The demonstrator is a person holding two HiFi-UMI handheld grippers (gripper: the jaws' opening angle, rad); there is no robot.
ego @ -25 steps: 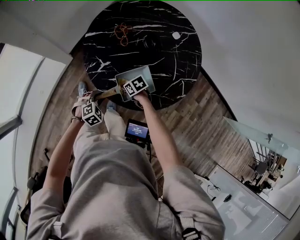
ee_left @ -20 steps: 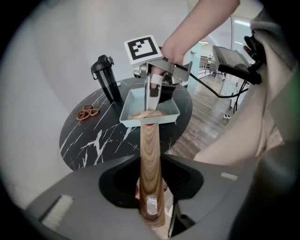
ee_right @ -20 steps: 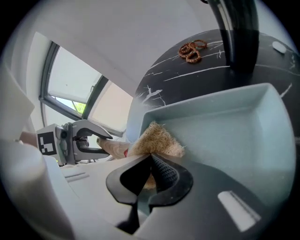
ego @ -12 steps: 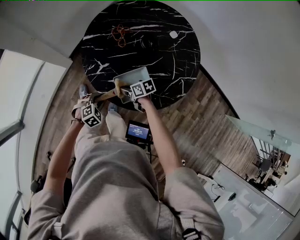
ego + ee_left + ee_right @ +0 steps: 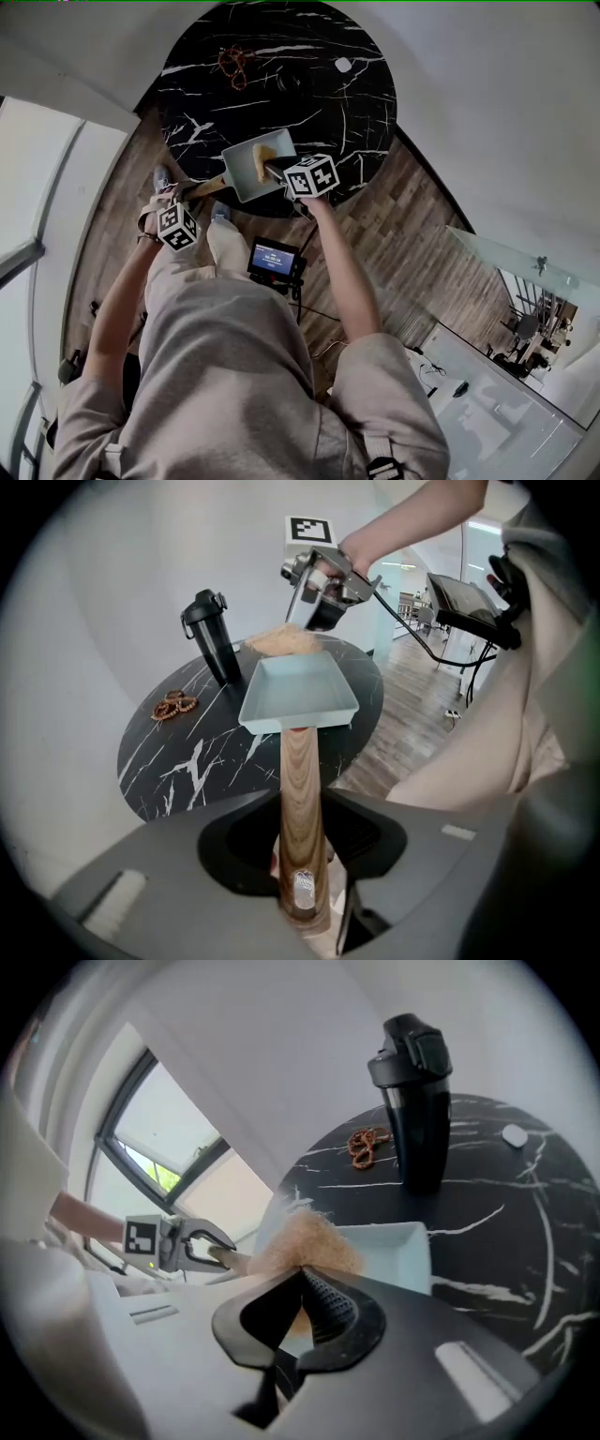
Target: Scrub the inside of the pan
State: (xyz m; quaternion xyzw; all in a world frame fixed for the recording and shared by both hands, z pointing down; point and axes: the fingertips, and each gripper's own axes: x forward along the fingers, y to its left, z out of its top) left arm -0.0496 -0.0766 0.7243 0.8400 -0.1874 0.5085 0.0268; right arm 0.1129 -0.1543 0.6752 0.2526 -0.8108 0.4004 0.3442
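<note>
A black lidded bottle [image 5: 417,1101] stands on the black marble tabletop [image 5: 361,117], a brown looped cord [image 5: 364,1146] just beside it, a small white piece [image 5: 514,1134] apart.

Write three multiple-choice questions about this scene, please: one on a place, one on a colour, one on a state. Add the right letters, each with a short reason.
1. Where does the black bottle stand?
A. on the table, beyond the pan
B. inside the pan
C. on the floor

2. What colour is the pan's handle?
A. red
B. white
C. wood brown

3. What is the state of the right claw?
A. open and empty
B. shut on the scrub pad
C. shut on the handle

Answers:
1 A, since the left gripper view shows it upright on the marble top behind the pan.
2 C, since brown wood grain shows where the left claw grips it.
3 B, since its jaws pinch the tan fibres.
</note>
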